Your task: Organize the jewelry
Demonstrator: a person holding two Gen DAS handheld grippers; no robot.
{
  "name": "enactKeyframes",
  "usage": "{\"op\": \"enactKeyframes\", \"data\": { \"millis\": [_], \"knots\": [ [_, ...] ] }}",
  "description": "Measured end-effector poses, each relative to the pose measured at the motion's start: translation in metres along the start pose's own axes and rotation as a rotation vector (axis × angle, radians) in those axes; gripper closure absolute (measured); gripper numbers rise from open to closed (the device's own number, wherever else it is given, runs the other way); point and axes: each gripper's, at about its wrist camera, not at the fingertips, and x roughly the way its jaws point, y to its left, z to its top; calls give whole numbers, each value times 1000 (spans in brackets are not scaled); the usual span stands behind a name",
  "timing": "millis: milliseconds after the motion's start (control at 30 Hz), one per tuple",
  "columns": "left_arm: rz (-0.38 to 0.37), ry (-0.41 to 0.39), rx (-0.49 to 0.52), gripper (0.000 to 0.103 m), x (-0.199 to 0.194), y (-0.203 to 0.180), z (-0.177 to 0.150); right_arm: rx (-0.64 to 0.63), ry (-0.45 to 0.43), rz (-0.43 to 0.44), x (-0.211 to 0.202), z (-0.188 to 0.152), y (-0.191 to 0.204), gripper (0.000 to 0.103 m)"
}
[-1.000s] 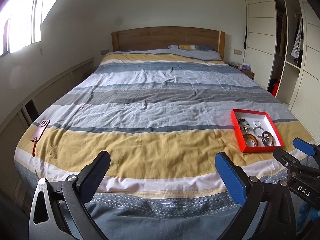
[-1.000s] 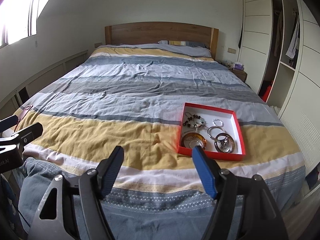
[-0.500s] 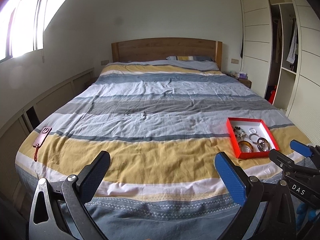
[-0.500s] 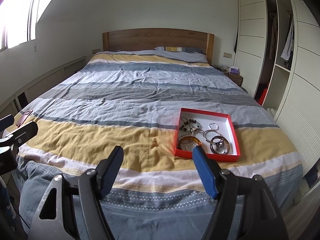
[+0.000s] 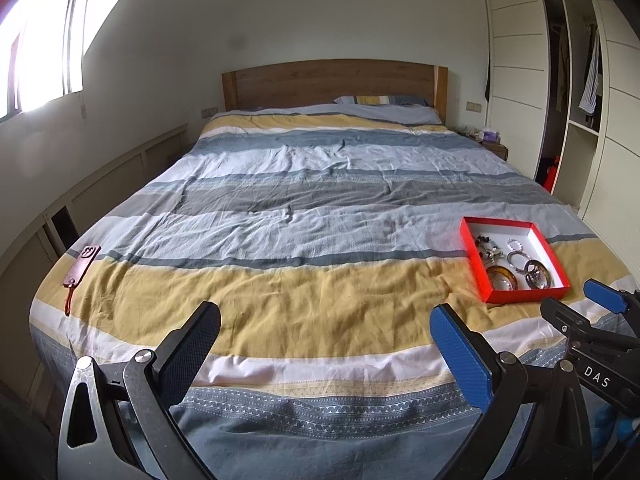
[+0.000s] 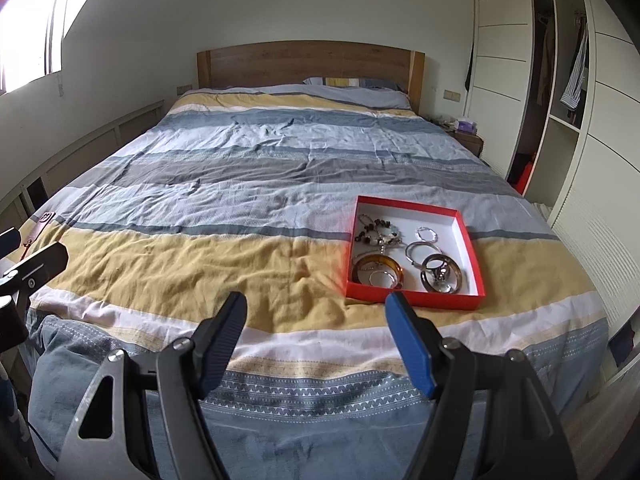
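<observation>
- On the near right of the striped bed (image 6: 248, 184), a red tray (image 6: 474, 258) lay flat, holding bangles (image 6: 378, 270) and a beaded bracelet (image 6: 378, 232).
- Left gripper (image 5: 326, 350): jaws wide apart, empty, over the bed's near edge.
- Right gripper (image 6: 316, 330): jaws apart, empty, just short of the tray.
- A phone (image 5: 82, 262) lay at the bed's near left edge.

The only readable text is "DAS", in white capital letters on the black metal body of the right gripper (image 5: 592, 364), seen at the near right edge of the left wrist view. No other label, brand, number or sign can be made out in either view.
</observation>
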Motion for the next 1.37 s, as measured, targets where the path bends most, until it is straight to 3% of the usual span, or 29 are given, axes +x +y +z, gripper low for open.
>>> {"op": "enactKeyframes", "data": {
  "millis": [767,1367],
  "knots": [
    [5,151,28,0,62,-4,-24,33,106,-19,48,-18,-14,33],
    [0,195,31,0,79,-4,-29,35,140,-22,62,-22,-15,33]
  ]
}}
